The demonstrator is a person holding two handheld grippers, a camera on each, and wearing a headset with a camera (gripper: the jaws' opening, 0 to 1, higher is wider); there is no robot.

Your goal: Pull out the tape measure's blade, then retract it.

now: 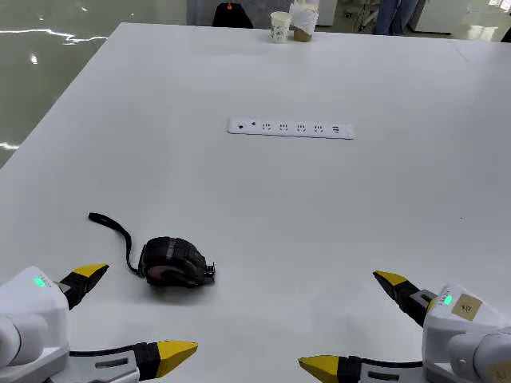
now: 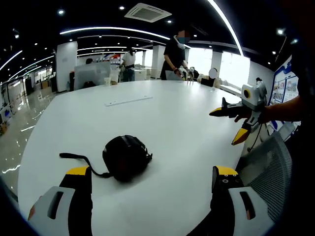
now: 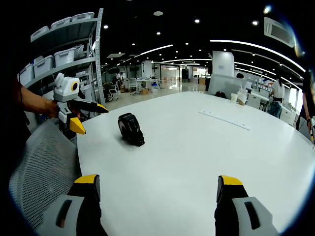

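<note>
Now the left hand-held gripper (image 1: 136, 311) and right hand-held gripper (image 1: 354, 322) gape wide, the tape measure (image 1: 172, 262) lying free on the desk (image 1: 319, 207).

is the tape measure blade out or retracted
Retracted. No blade extends from the tape measure lying on the table; just its black strap trails out.

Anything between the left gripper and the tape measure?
Nothing visible: bare table separates the open left gripper from the tape measure. Its black strap trails toward that gripper's side, flat on the table.
</note>
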